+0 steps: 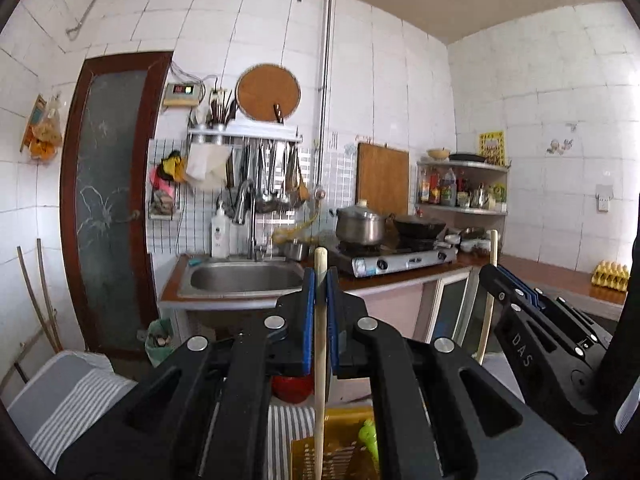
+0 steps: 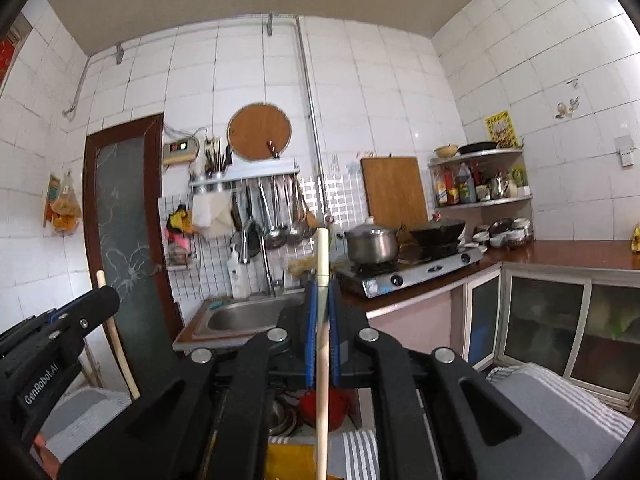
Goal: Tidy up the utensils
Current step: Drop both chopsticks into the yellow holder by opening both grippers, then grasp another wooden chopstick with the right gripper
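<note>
Both chopsticks are lifted, none stowed: left tongs [image 1: 320, 280] clamp one chopstick [image 1: 320, 360]; right tongs [image 2: 322, 292], at 3 o'clock, clamp another chopstick [image 2: 322, 360].

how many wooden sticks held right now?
2. One pale wooden stick upright in the shut left gripper; one pale wooden stick upright in the shut right gripper. Lower ends hidden.

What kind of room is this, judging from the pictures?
Most likely a home kitchen: a steel sink with a tap, a gas stove carrying a pot, and ladles hanging on a wall rack.
</note>
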A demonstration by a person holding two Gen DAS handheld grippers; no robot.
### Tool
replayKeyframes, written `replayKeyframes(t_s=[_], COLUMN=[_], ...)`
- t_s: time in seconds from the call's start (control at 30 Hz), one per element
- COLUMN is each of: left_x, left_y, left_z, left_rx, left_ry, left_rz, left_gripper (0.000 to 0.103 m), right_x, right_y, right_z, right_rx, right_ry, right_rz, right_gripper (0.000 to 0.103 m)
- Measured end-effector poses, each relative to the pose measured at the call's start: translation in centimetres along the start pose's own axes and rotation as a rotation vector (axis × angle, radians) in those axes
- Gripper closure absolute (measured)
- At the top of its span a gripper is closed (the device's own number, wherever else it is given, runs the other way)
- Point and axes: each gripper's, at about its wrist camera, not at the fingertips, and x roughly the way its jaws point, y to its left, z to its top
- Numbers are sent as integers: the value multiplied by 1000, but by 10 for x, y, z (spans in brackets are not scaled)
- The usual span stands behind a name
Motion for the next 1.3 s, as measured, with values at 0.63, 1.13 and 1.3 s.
replayKeyframes(t_s=[0.63,1.13,1.3], left_x=[22,-69,-92], left_y=[11,51,62], left_z=[-56,-29,-61], left_rx=[25,13,10], left_ry=[153,242,357], left_rz=[52,128,136], left_gripper=[98,5,5], right_x=[12,-76,-113], right_y=[-22,-42,-43], right_z=[-58,-46,-84], right_rx=[-15,-35,-70], right_ry=[243,408,516], right_rz=[56,-25,-35], right_gripper=[95,41,41])
